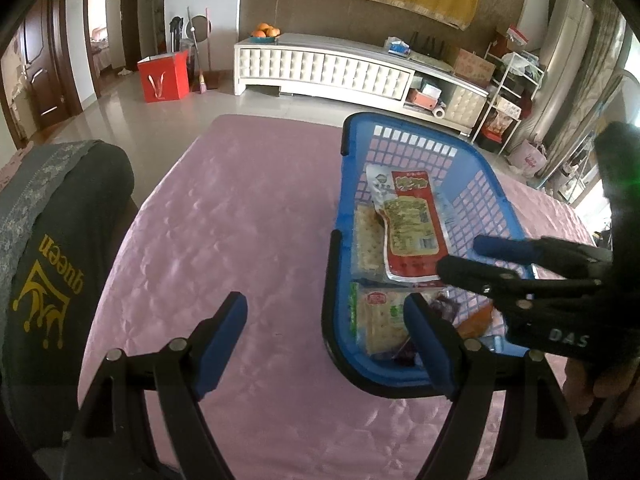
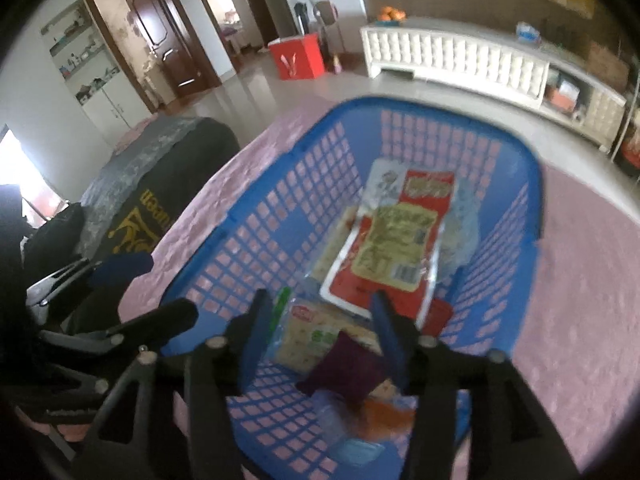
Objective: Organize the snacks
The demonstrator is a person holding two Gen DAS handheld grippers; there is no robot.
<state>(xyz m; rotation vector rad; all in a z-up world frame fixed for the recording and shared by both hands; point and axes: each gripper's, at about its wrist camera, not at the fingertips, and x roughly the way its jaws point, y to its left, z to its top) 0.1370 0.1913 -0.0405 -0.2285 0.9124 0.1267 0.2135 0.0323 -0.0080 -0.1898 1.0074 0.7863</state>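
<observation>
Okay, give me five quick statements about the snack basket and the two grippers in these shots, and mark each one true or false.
1. The blue basket sits on a pink tablecloth. True.
2. The basket holds no snacks. False: several packets lie inside, among them a red packet and a cracker pack.
3. The left gripper has its jaws open and holds nothing. True.
4. The right gripper is clamped on the red packet. False: its jaws are apart above the basket, gripping nothing.
5. A small purple packet lies in the basket near the right gripper. True.
</observation>
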